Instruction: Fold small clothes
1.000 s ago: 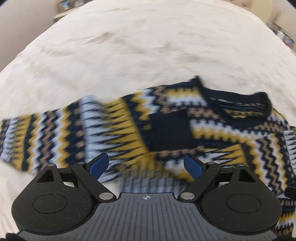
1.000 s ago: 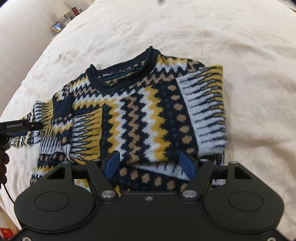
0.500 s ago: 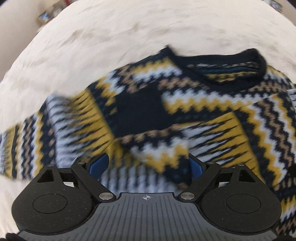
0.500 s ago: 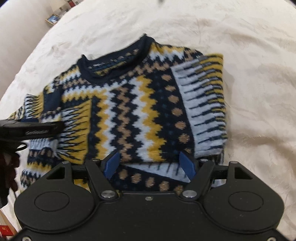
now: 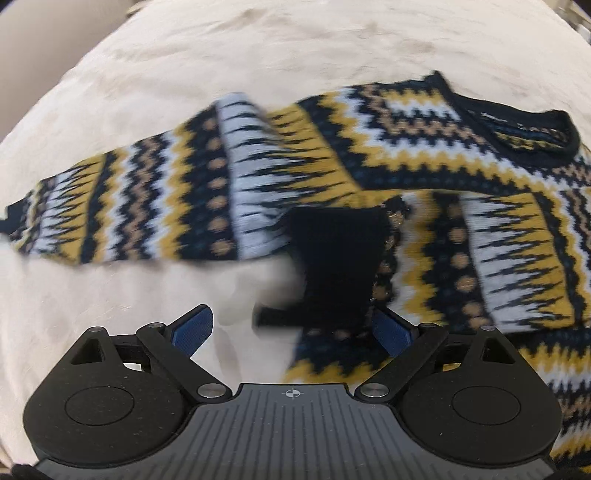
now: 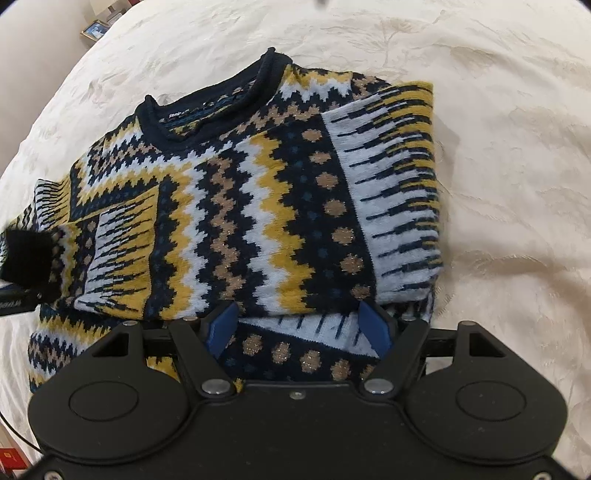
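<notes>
A knitted sweater [image 6: 258, 206] in navy, yellow, white and tan zigzags lies front up on a cream bedspread [image 6: 498, 184], with its collar [image 6: 207, 103] at the far side. One sleeve is folded over its right side [image 6: 395, 177]. My right gripper [image 6: 297, 325] stands open low over the sweater's near edge, pads clear of the knit. In the left wrist view the other sleeve [image 5: 129, 206] stretches out to the left. A dark navy ribbed piece [image 5: 332, 266], seemingly a cuff, lies between the fingers of my left gripper [image 5: 291, 330], whose jaws are opening; the pads do not press it.
The bedspread [image 5: 110, 314] reaches past the sweater on every side. A small picture frame [image 6: 94, 29] stands beyond the bed at the upper left. Red boxes [image 6: 11, 458] sit off the bed's near left edge.
The left gripper has swung left off the sweater's body; the sleeve now spreads across its view and the dark piece shows between wider jaws. The right gripper has hardly moved.
</notes>
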A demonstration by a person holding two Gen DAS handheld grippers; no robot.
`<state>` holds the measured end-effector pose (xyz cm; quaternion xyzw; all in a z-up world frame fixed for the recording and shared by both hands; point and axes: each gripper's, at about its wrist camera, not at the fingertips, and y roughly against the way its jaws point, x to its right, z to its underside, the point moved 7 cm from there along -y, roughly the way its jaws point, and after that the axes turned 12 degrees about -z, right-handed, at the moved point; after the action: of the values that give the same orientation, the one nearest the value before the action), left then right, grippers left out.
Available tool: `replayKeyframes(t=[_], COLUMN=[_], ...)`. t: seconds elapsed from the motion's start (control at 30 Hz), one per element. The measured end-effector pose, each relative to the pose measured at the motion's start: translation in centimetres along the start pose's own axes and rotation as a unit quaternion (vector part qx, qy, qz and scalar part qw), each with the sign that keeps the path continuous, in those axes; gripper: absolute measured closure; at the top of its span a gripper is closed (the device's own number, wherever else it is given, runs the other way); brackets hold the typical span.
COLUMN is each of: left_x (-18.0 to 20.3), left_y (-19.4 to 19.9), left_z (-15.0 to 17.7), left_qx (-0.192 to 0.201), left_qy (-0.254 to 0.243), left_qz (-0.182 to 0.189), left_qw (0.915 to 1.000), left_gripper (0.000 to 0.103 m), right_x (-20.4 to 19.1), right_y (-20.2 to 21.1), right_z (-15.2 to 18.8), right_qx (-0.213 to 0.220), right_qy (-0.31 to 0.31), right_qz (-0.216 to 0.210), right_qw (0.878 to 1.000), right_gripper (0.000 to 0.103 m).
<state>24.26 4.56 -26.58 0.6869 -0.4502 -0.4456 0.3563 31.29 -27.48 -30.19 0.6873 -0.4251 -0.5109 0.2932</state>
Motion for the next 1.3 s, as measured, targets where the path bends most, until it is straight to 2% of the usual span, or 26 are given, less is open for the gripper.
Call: replayKeyframes(t=[0.2,0.33,0.53,0.63,0.8,0.9,1.0,1.03,1.07,1.1,1.2,1.3], left_x=[-2.4,-2.7,-0.8,0.3,1.8,2.3,2.6,2.6,2.7,2.8,2.9,3.4], left_y=[-0.3,0.3,1.5,2.2,2.7,2.9,2.9,2.9,2.9,3.0,3.3,3.3], left_z=[0.5,0.7,0.0,-0.4,-0.6,-0.6,-0.6,-0.6,-0.6,-0.7,-1.0,-1.4], left_qx=[-0.005,0.002,0.027,0.039,0.044,0.044,0.045,0.047,0.049,0.051,0.061,0.064], left_qy=[0.02,0.029,0.016,0.008,-0.004,-0.006,-0.009,-0.011,-0.013,-0.014,-0.013,-0.015], left_qz=[-0.013,-0.003,0.019,0.031,0.04,0.043,0.045,0.046,0.047,0.048,0.057,0.064], left_qw=[0.9997,0.9996,0.9993,0.9987,0.9982,0.9981,0.9979,0.9978,0.9976,0.9974,0.9964,0.9958], left_gripper=[0.009,0.009,0.009,0.009,0.009,0.009,0.009,0.009,0.009,0.009,0.009,0.009], right_x=[-0.4,-0.9,-0.1,1.2,4.1,4.5,4.4,4.3,4.2,4.1,3.8,5.5], right_y=[0.7,2.3,2.6,2.1,1.5,1.3,0.6,0.3,0.0,-0.2,1.0,2.4], right_z=[-0.2,-1.2,-4.4,-6.0,-8.4,-9.4,-10.0,-10.0,-10.0,-10.0,-10.2,-10.3], right_qx=[0.008,0.038,0.066,0.073,0.08,0.083,0.076,0.07,0.063,0.059,0.075,0.091], right_qy=[0.004,0.026,0.041,0.042,0.018,0.023,0.04,0.045,0.051,0.057,0.072,0.047], right_qz=[0.008,0.006,0.024,0.053,0.089,0.089,0.09,0.091,0.09,0.09,0.087,0.101], right_qw=[1.0,0.999,0.997,0.995,0.993,0.992,0.992,0.992,0.993,0.993,0.991,0.99], right_gripper=[0.028,0.028,0.028,0.028,0.029,0.031,0.041,0.049,0.073,0.088,0.09,0.09])
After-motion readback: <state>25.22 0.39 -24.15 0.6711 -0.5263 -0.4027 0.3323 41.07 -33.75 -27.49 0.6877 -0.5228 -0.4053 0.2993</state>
